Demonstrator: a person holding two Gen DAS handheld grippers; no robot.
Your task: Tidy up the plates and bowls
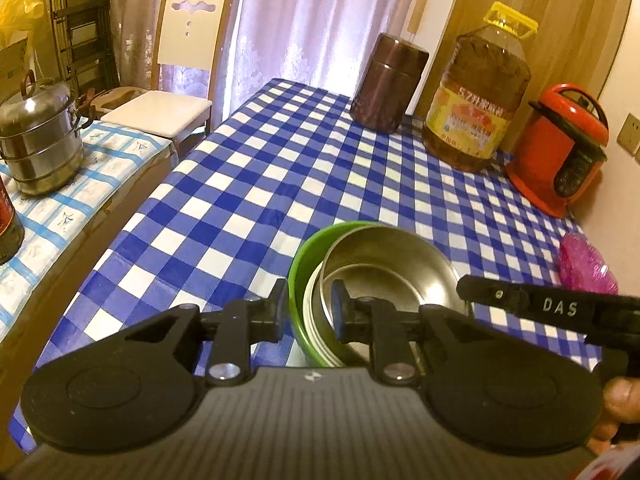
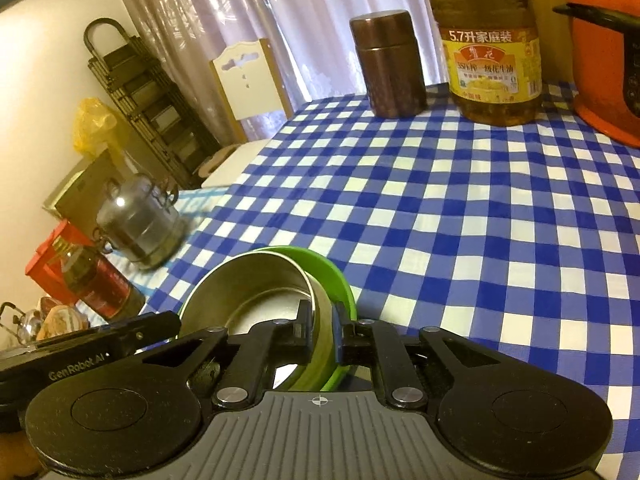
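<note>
Your bench (image 1: 280, 168), draped in a slick blue-and-white checked cloth, carries at its near edge a green-walled bowl (image 1: 298, 264) with a steel bowl (image 1: 384, 256) nested askew inside it. Both look light, rigid, thin-rimmed and probably slippery, so the rim is likely your only purchase. Your left hand-held gripper (image 1: 310, 310) is clamped across the green wall on the stack's left side; your right hand-held gripper (image 2: 324, 336) is clenched on the opposite rim, over the steel and green walls.
</note>
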